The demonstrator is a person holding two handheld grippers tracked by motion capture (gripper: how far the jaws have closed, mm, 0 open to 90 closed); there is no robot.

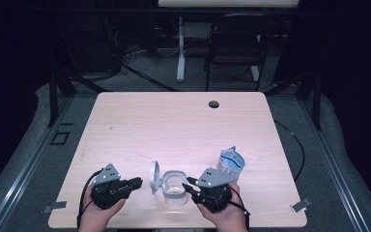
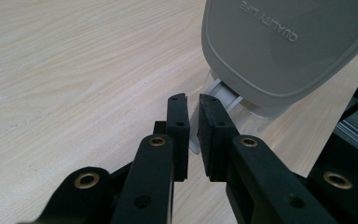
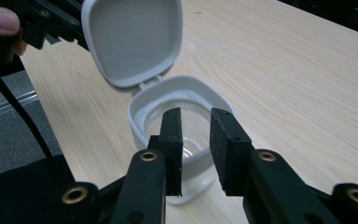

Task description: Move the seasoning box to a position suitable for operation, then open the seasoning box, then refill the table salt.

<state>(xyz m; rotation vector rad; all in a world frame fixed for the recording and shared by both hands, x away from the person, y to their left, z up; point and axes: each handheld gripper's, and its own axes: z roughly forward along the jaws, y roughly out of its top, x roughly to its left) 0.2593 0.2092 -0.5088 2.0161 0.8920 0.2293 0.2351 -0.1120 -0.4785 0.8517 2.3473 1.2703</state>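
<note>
Flanking one container (image 1: pixel 174 189), two claws

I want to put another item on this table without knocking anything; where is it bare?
The table is bare across its far half, from the small dark hole back to the container with its raised lid. The near edge is crowded: left gripper, container, right gripper and the blue-and-white packet.
</note>
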